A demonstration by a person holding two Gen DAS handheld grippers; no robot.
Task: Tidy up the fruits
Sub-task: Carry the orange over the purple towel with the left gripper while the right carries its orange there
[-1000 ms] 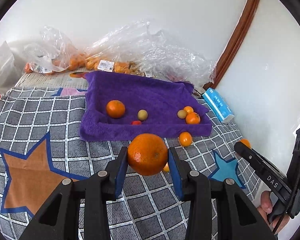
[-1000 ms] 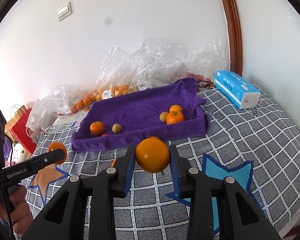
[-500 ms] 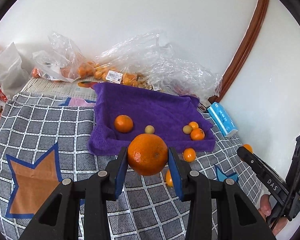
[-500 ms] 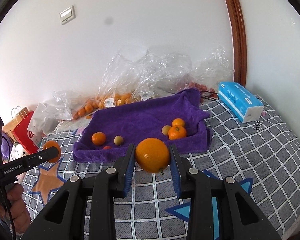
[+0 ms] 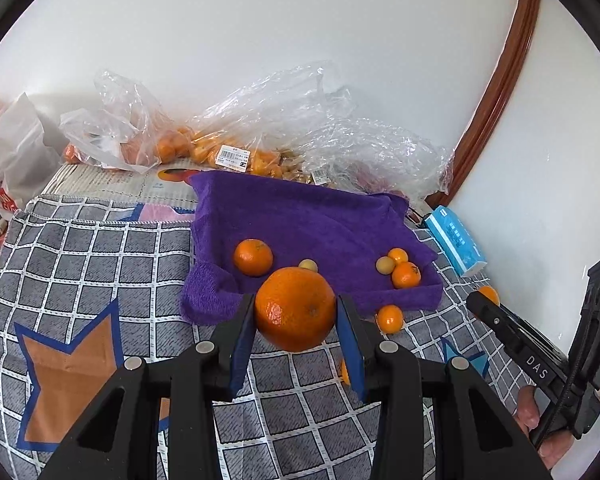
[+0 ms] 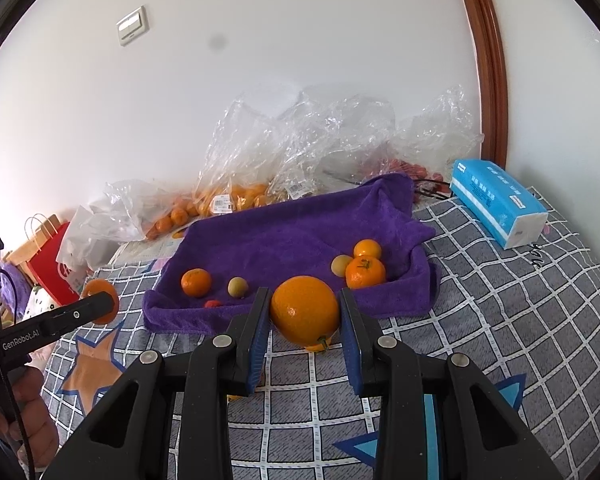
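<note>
Left gripper (image 5: 296, 320) clamped on large orange (image 5: 295, 309), held above checked blanket (image 5: 100, 256); right gripper (image 6: 305, 322) clamped on 2nd orange (image 6: 305, 314). Purple towel (image 5: 300, 220) ahead held 3 mandarins, 2 yellowish fruits; loose mandarin (image 5: 389, 318) sat just beside towel's front edge. Plastic bags (image 5: 260, 136) against wall, blue tissue pack (image 6: 500, 200) at right

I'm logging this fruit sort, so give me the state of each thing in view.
Left gripper: shut on an orange.
Right gripper: shut on another orange.
Purple towel: spread, edges raised, five loose fruits on it.
Plastic bags: crumpled, fruit inside.
Tissue pack: lying flat.
</note>
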